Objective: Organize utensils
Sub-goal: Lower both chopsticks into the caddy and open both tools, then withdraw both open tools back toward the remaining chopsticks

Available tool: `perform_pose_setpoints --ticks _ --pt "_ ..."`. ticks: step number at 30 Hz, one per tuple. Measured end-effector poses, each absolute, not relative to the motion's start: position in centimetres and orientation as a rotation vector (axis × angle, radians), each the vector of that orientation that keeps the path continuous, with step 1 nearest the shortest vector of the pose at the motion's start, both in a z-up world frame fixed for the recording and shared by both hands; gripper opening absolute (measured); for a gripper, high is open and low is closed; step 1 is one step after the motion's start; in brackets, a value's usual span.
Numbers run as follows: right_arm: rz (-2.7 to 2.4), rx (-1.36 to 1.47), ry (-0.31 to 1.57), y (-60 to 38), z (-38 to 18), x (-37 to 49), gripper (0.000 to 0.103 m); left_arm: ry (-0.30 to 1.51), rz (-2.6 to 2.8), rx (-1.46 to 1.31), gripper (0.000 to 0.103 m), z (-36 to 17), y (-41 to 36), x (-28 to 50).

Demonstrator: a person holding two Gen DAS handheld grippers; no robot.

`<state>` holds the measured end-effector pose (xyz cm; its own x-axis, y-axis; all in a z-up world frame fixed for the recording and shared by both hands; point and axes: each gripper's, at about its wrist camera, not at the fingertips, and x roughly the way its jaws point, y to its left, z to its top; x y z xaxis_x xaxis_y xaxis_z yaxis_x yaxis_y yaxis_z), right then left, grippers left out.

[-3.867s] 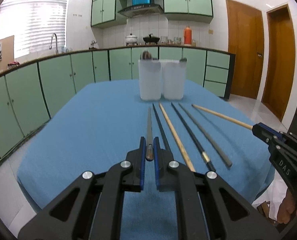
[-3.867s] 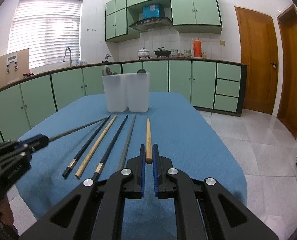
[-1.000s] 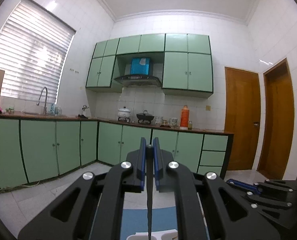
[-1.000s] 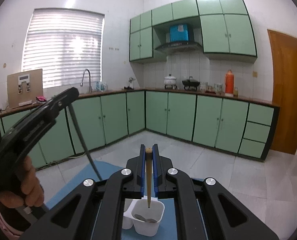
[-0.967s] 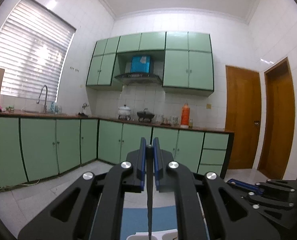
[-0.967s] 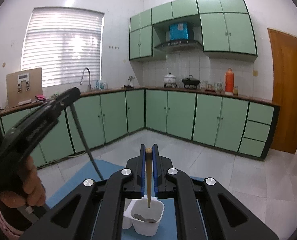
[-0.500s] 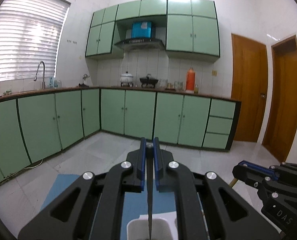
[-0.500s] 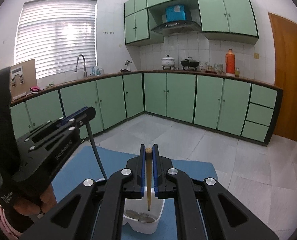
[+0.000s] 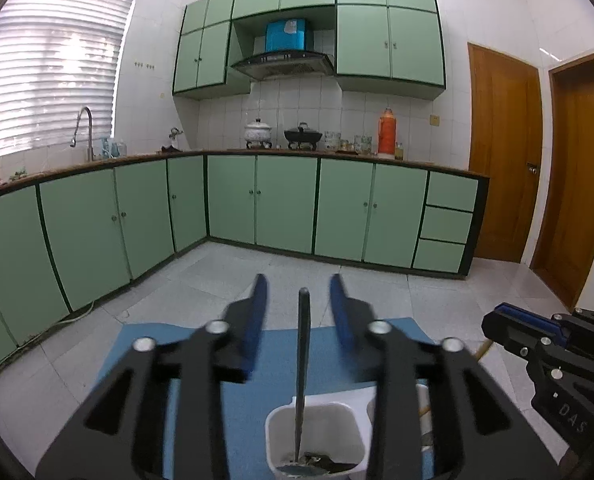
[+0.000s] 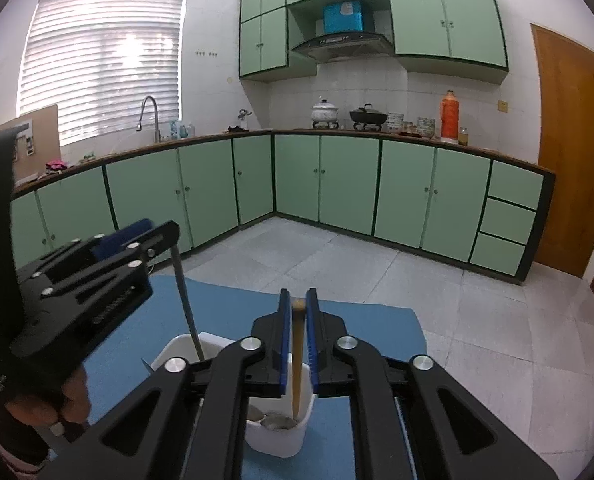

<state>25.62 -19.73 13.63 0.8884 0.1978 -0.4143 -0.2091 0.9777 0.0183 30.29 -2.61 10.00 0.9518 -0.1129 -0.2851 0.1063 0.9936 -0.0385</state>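
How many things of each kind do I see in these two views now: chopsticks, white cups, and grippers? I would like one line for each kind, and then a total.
Chopsticks: 2, the dark chopstick and the wooden chopstick
White cups: 2, the left cup and the right cup
Grippers: 2, the left gripper and the right gripper
Total: 6
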Motion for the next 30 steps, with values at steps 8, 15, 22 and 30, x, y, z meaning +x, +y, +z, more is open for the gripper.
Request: perform_pose_setpoints --ticks 8,15,22,30 --pt "0.171 -0.021 0.361 -21.0 14.9 22.3 0.039 0.227 -0.101 -0.024 0.064 11.9 -1.5 26.2" --pt "0.155 0.002 0.314 -22.0 14.6 18.3 0.054 0.204 -0.100 -0.031 0.084 11.6 -0.7 21.3" --pt "0.136 0.016 0.291 -22.3 11.7 13.2 0.074 0.219 -0.115 -0.025 0.092 9.1 -0.1 16.1" --pt "0.132 0.010 0.355 -22.1 6.6 8.8 0.084 0.299 -0.105 -0.035 0.095 4.3 0.8 11.9"
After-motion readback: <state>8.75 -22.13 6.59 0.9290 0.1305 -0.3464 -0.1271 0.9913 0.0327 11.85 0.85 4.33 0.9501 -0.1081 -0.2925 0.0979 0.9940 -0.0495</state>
